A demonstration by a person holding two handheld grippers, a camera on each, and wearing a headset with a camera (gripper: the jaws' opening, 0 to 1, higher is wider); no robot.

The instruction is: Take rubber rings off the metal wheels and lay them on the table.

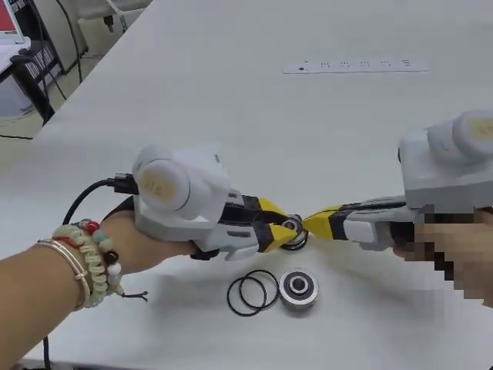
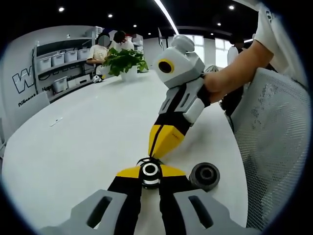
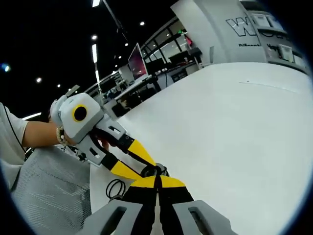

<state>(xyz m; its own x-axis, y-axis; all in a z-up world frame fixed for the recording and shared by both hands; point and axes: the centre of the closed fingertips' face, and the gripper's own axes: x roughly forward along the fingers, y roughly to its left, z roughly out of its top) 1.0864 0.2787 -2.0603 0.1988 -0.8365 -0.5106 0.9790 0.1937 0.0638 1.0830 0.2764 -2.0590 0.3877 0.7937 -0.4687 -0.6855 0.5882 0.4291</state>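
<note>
My left gripper is shut on a small metal wheel, held just above the white table; in the left gripper view the wheel sits between the yellow jaws. A black rubber ring hangs loosely around it. My right gripper comes in from the right, its yellow tips shut, pinching the ring's edge at the wheel. A second metal wheel lies on the table in front, with two loose black rings beside it.
A white power strip lies far back on the table. A mesh chair back stands at the table's near edge. Shelves, a plant and people are at the room's far side.
</note>
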